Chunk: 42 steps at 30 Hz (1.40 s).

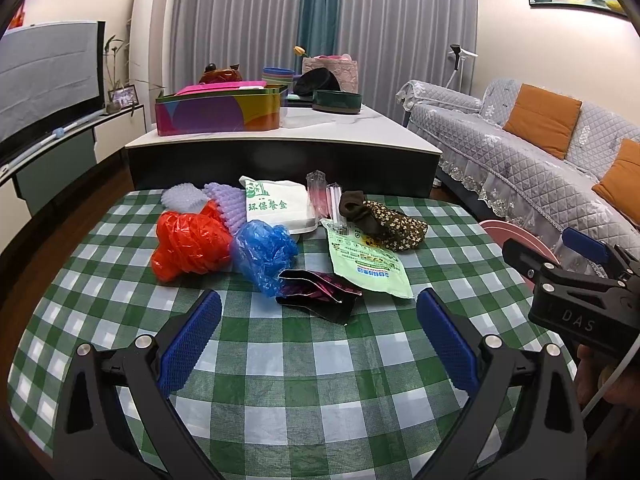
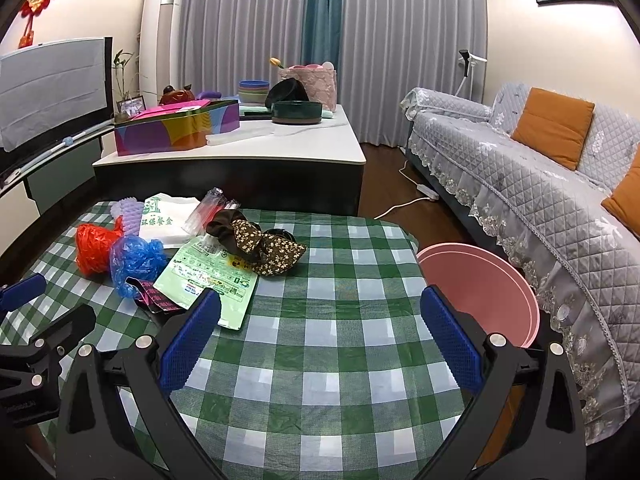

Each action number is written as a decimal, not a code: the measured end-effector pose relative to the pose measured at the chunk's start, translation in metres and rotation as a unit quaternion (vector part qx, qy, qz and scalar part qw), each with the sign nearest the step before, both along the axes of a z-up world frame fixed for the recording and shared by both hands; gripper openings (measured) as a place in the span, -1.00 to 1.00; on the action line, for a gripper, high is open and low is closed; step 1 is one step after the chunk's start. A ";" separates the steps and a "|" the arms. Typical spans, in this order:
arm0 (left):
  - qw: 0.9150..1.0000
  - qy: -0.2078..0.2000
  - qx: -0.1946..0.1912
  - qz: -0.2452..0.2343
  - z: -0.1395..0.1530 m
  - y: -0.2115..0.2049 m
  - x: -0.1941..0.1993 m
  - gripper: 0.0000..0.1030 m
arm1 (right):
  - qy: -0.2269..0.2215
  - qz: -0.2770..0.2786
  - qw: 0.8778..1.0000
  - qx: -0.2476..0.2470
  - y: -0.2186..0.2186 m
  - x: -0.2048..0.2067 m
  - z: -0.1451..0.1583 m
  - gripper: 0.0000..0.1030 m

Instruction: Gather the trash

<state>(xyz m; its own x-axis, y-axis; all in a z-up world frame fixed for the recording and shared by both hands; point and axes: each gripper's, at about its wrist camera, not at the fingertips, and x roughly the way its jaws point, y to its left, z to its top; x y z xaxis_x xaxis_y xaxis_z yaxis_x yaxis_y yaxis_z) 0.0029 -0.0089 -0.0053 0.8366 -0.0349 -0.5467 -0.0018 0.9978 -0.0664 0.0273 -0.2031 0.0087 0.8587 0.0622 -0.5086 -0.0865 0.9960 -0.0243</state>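
Trash lies at the far side of the green checked table (image 1: 304, 380): a red plastic bag (image 1: 188, 246), a blue plastic bag (image 1: 264, 254), a dark foil wrapper (image 1: 320, 294), a pale green pouch (image 1: 368, 258), a white paper bag (image 1: 276, 204), purple foam (image 1: 228, 204) and clear tubes (image 1: 324, 200). A floral cloth (image 1: 388, 220) rests beside them. My left gripper (image 1: 318, 312) is open just short of the foil wrapper. My right gripper (image 2: 320, 316) is open over bare cloth, right of the pile. A pink bin (image 2: 480, 288) stands at the table's right edge.
Behind the table stands a dark counter (image 1: 280, 148) with a colourful tin (image 1: 216, 112) and bowls. A grey sofa (image 2: 540, 184) with orange cushions runs along the right. A power strip (image 2: 428, 191) lies on the floor between them. A screen (image 1: 48, 76) stands at left.
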 end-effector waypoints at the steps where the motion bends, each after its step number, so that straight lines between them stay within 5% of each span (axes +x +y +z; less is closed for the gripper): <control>1: 1.000 0.000 0.000 0.000 0.000 0.000 0.000 0.84 | 0.000 0.000 1.000 0.000 0.000 0.000 0.000 0.90; 42: 1.000 0.000 0.000 0.001 -0.001 0.000 0.000 0.84 | 0.008 0.005 1.000 0.006 0.002 0.001 -0.001 0.90</control>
<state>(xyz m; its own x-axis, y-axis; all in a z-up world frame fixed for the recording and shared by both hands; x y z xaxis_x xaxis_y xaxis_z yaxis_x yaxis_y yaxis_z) 0.0027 -0.0089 -0.0059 0.8371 -0.0320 -0.5461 -0.0046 0.9978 -0.0654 0.0279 -0.2014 0.0074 0.8499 0.0778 -0.5212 -0.0975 0.9952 -0.0105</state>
